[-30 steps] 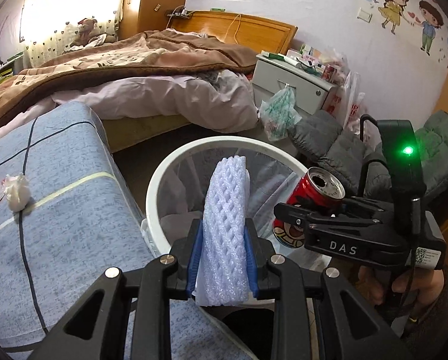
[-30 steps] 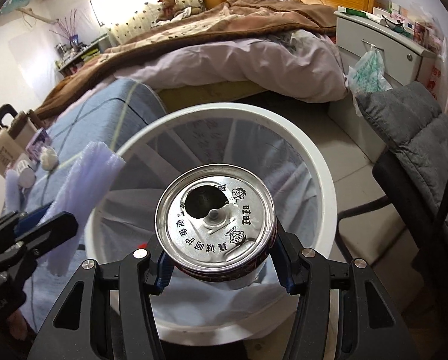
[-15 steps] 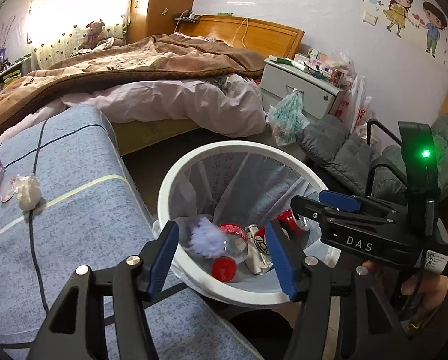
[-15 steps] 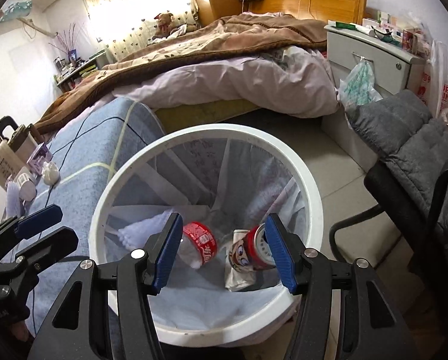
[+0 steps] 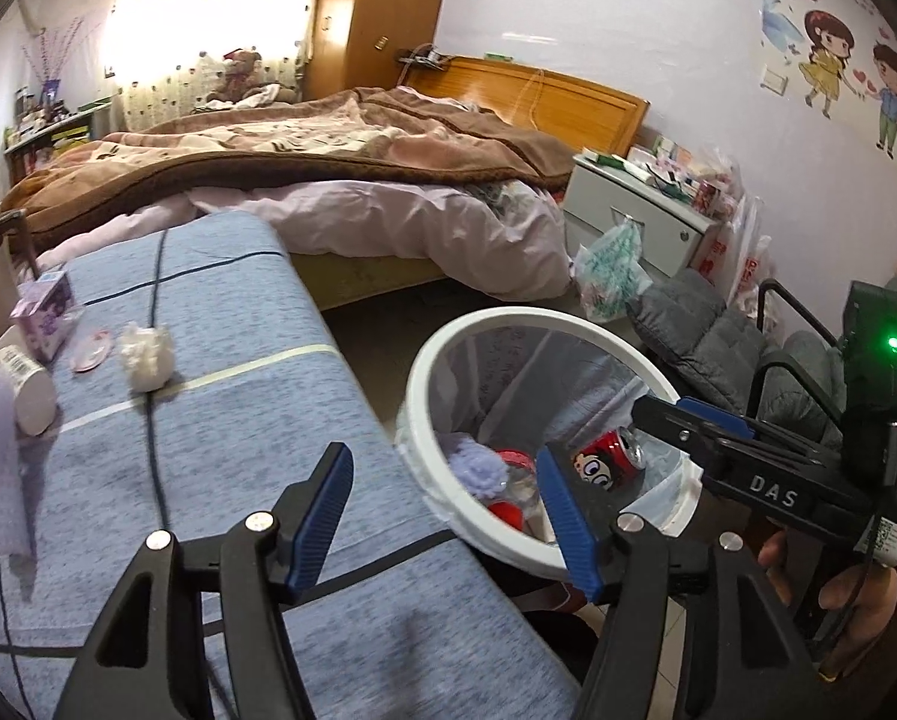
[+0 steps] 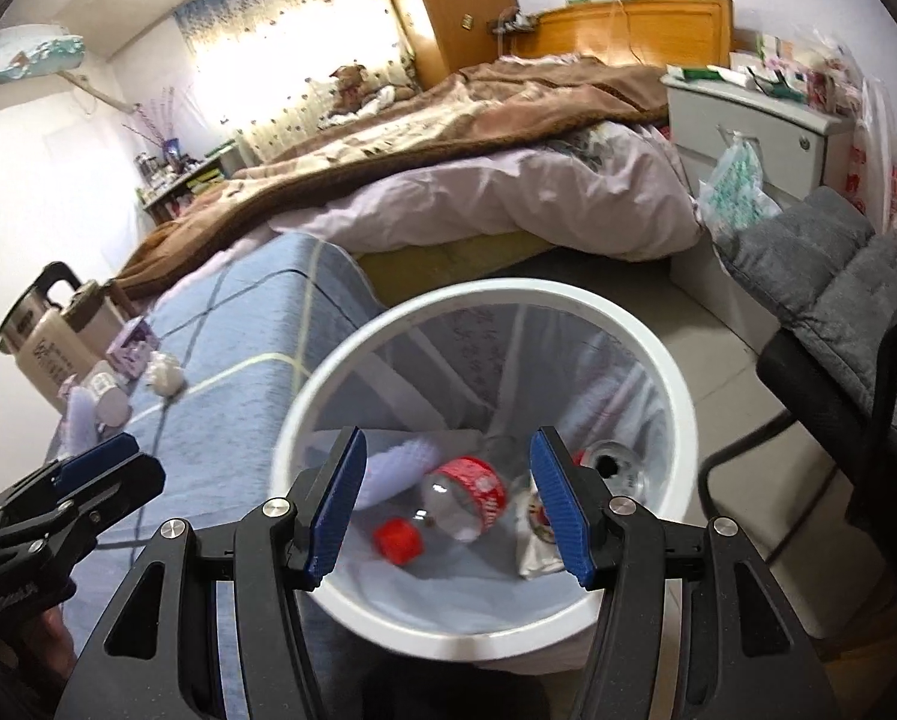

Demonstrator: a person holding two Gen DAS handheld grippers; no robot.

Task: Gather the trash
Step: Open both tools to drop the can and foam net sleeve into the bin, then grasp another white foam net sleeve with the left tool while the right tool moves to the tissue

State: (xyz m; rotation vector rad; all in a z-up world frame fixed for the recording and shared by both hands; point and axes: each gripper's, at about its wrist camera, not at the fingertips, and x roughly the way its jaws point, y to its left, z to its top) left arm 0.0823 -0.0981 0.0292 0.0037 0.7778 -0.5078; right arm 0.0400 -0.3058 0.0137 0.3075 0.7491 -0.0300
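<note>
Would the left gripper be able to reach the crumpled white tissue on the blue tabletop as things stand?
Probably yes: the left gripper holds nothing, its jaws still opening, and only bare blue tabletop lies between it and the crumpled white tissue.

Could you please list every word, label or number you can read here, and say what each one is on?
"DAS": white letters on the side of the right tool.
Bottle: red label, white print too blurred to read.
Kettle: dark print too small to read.
Bin: writing on the liner, unreadable.
White cup: label too blurred.
Red-printed bags by the nightstand: unreadable.
Can: a cartoon face, no legible words.
</note>
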